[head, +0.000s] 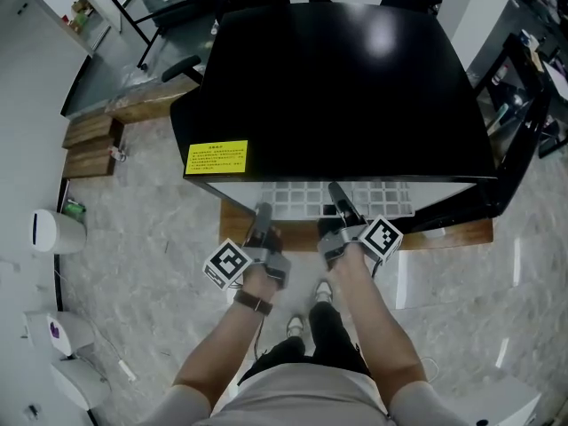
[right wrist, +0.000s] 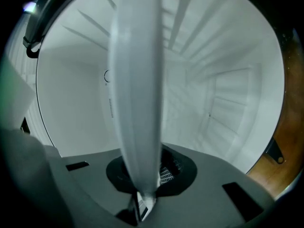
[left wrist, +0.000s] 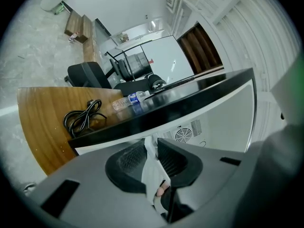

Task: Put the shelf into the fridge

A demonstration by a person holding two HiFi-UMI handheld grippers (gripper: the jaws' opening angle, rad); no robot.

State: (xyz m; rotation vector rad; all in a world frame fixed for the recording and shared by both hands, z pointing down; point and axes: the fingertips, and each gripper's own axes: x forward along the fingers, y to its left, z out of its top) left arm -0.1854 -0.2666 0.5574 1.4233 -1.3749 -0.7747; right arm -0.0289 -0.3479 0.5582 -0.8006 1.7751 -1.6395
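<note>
The black-topped fridge (head: 337, 87) stands open towards me. The white grid shelf (head: 311, 199) sticks out from under its top, part way inside. My left gripper (head: 264, 213) is shut on the shelf's front edge at the left. My right gripper (head: 339, 195) is shut on the same edge further right. In the left gripper view the dark pads (left wrist: 130, 163) pinch the thin white shelf (left wrist: 153, 175) below the fridge's black top (left wrist: 190, 103). The right gripper view looks along the shelf (right wrist: 137, 89), seen edge-on between the jaws of the gripper (right wrist: 142, 175), into the white fridge interior (right wrist: 223, 103).
The fridge rests on a wooden board (head: 444, 233). Wooden steps (head: 89, 145) and a white bin (head: 49, 229) lie to the left, a black frame (head: 524, 140) to the right. A coiled black cable (left wrist: 83, 118) and a bottle (left wrist: 128, 100) sit on a wooden top beside the fridge.
</note>
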